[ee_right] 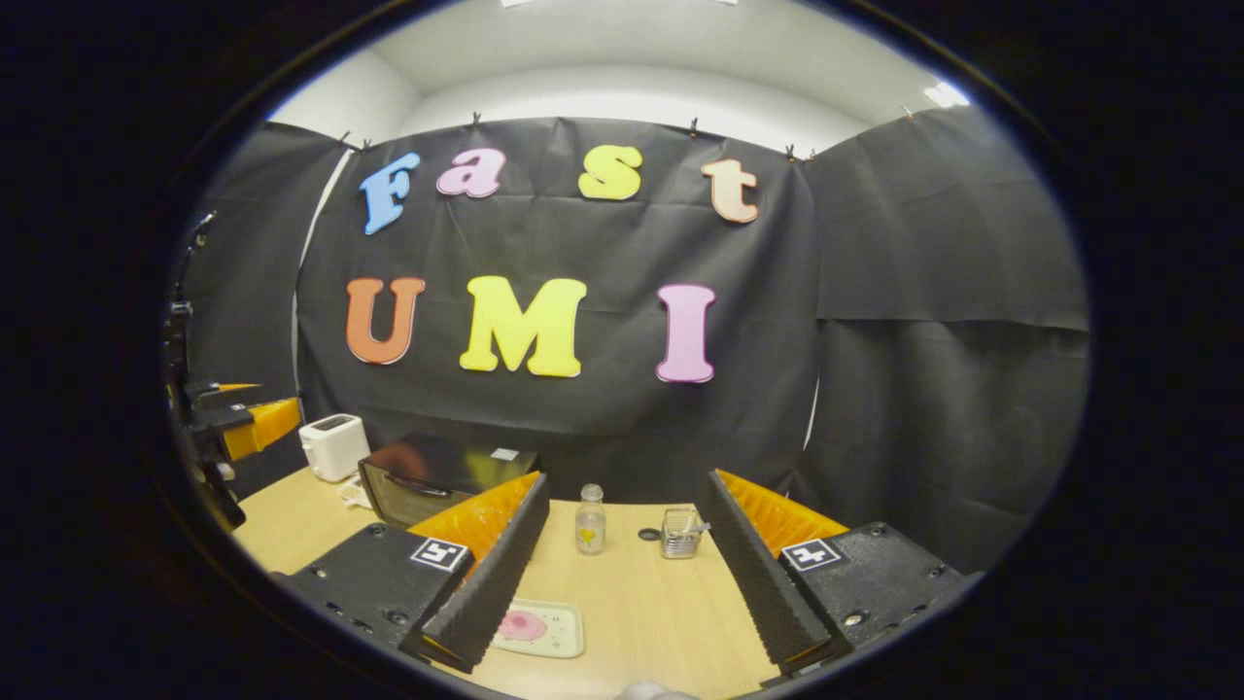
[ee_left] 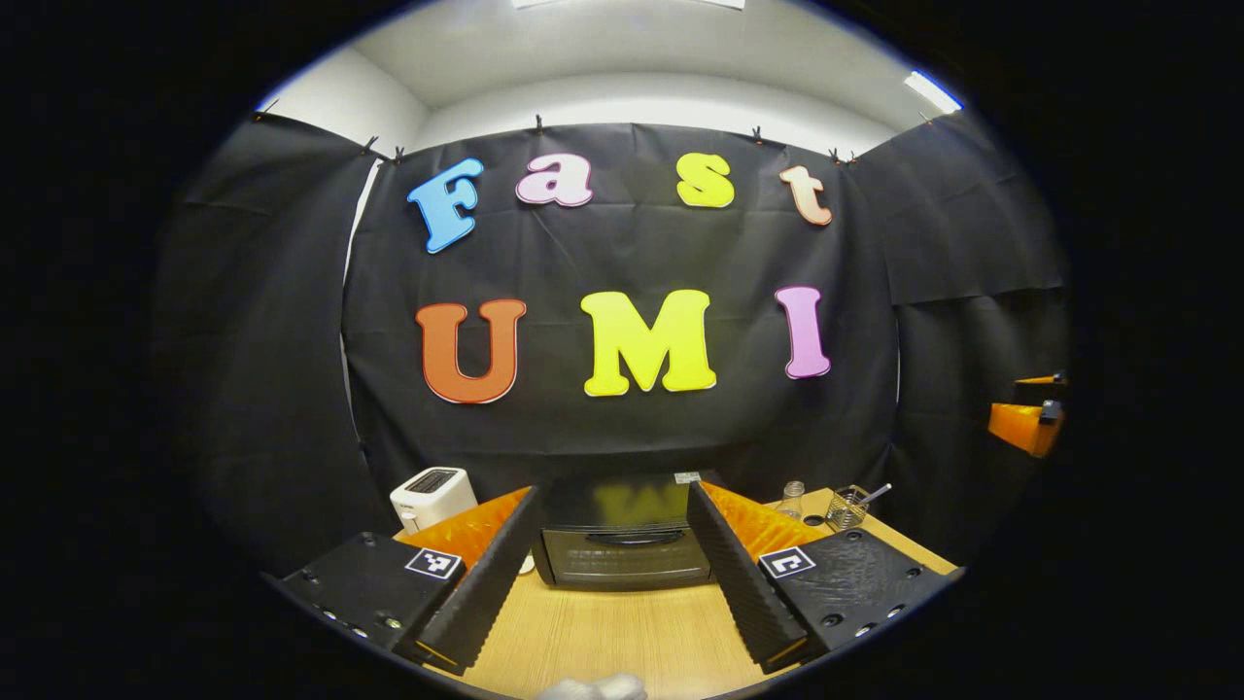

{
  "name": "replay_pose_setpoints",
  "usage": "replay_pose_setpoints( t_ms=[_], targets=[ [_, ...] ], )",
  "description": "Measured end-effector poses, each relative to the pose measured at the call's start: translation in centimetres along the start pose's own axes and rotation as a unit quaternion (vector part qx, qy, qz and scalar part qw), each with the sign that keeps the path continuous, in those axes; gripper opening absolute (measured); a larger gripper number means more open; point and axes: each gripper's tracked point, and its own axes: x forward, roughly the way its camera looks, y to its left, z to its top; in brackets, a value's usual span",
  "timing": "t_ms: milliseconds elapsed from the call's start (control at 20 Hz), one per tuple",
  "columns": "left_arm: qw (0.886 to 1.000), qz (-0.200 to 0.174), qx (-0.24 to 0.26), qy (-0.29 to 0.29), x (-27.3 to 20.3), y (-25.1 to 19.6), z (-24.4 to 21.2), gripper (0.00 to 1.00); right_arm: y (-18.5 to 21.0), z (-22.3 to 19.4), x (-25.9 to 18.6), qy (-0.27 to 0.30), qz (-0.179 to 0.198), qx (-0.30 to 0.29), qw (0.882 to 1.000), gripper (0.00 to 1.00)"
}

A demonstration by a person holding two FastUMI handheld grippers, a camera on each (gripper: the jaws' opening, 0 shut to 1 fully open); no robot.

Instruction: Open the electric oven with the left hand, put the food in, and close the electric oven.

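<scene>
The black electric oven (ee_left: 622,549) stands on the wooden table (ee_left: 622,642) straight ahead, its door shut and a dark handle (ee_left: 637,536) across the top of the door. My left gripper (ee_left: 612,493) is open, held short of the oven with its fingers framing it and nothing between them. In the right gripper view the oven (ee_right: 437,476) sits to the left. The food, a pink piece (ee_right: 522,625), lies on a pale tray (ee_right: 564,632) just ahead of my right gripper (ee_right: 627,481), which is open and empty above the table.
A white toaster (ee_left: 432,496) stands left of the oven. Right of it are a small clear bottle (ee_right: 589,520) and a wire basket (ee_right: 680,533). The other gripper (ee_left: 1025,423) shows at the far right of the left gripper view. Black cloth walls close in the table.
</scene>
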Motion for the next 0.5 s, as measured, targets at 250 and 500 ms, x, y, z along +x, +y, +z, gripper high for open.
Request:
replay_pose_setpoints(
  t_ms=[250, 500],
  targets=[
    [1.000, -0.010, -0.016, 0.016, 5.9, -0.8, -2.9, 0.95, -0.6, 0.0, 0.1, 0.010, -0.012, -0.004, 1.000, 1.00],
    [0.999, -0.014, -0.013, 0.038, 12.4, -1.5, -7.2, 0.95, -2.1, -0.6, -0.4, 0.032, -0.039, -0.015, 0.999, 1.00]
  ],
)
